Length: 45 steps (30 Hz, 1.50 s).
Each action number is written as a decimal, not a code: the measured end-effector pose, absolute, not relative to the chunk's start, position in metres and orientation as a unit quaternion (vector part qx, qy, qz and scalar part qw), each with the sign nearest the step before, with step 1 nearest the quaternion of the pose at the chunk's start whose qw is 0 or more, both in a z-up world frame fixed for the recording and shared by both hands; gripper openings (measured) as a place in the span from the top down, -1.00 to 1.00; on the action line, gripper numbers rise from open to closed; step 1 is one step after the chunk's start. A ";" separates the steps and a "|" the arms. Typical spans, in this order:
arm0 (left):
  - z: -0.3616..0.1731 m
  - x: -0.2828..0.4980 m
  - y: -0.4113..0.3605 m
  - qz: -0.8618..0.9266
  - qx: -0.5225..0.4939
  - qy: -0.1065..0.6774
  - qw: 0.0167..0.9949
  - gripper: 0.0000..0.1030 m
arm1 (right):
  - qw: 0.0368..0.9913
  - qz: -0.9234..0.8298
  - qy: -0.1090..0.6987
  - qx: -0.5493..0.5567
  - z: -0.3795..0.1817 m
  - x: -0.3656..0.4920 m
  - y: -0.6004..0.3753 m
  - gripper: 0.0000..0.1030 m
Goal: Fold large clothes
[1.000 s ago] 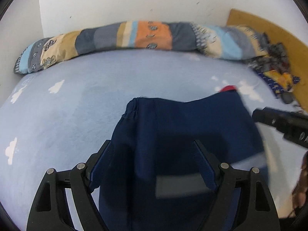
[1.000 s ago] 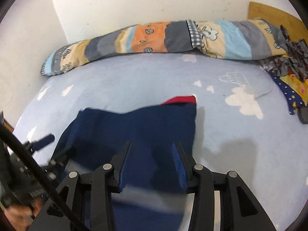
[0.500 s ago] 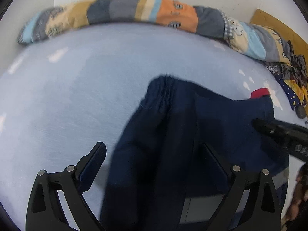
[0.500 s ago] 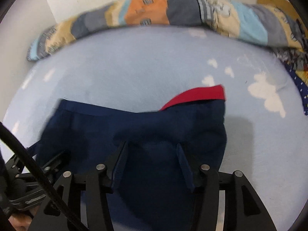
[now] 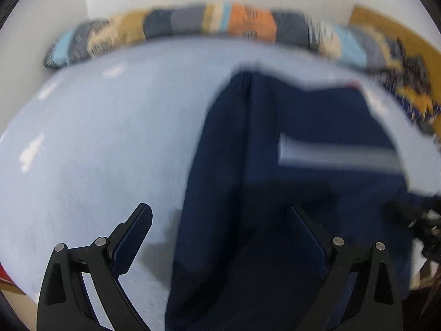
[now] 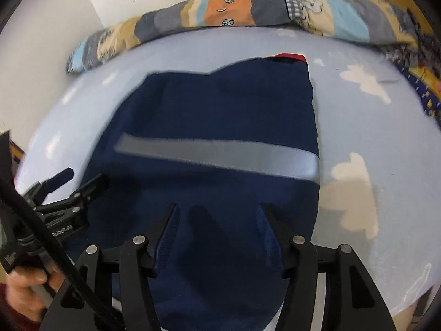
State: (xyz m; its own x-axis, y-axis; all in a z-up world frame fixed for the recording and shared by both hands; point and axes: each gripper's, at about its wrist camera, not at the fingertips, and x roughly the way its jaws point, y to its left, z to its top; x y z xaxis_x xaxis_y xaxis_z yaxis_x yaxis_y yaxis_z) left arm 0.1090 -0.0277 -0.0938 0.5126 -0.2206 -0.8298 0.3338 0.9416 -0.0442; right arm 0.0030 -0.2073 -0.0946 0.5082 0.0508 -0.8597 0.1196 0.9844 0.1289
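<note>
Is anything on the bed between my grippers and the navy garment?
Nothing visible. The navy garment lies directly under both open grippers, left and right, on the light blue sheet. The patchwork quilt roll lies along the wall beyond it.

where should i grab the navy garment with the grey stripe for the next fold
Probably the far corners of the navy blue garment with the grey reflective stripe, near its red lining. Come in low from each side over the pale blue bedsheet; those edges lie flat and exposed. Left gripper and right gripper are open.
</note>
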 end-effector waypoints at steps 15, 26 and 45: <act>-0.052 0.046 0.001 -0.123 0.050 0.366 0.921 -0.91 | 0.892 -0.011 0.447 0.066 -0.064 -0.043 -0.191 -0.33; -0.088 0.048 -0.006 -0.120 0.074 0.406 0.903 -0.91 | 0.874 0.012 0.471 0.119 -0.080 -0.069 -0.186 -0.33; -0.081 0.008 -0.034 -0.138 0.125 0.364 0.913 -0.91 | 0.868 0.002 0.488 0.091 -0.098 -0.077 -0.177 -0.48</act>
State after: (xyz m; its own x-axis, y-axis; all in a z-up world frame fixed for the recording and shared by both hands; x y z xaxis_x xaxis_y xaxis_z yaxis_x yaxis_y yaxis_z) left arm 0.0081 -0.0339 -0.0805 0.6966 -0.1609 -0.6992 0.3428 0.9308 0.1273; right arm -0.0773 -0.1767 -0.0976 0.5234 0.0933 -0.8470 0.0853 0.9833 0.1610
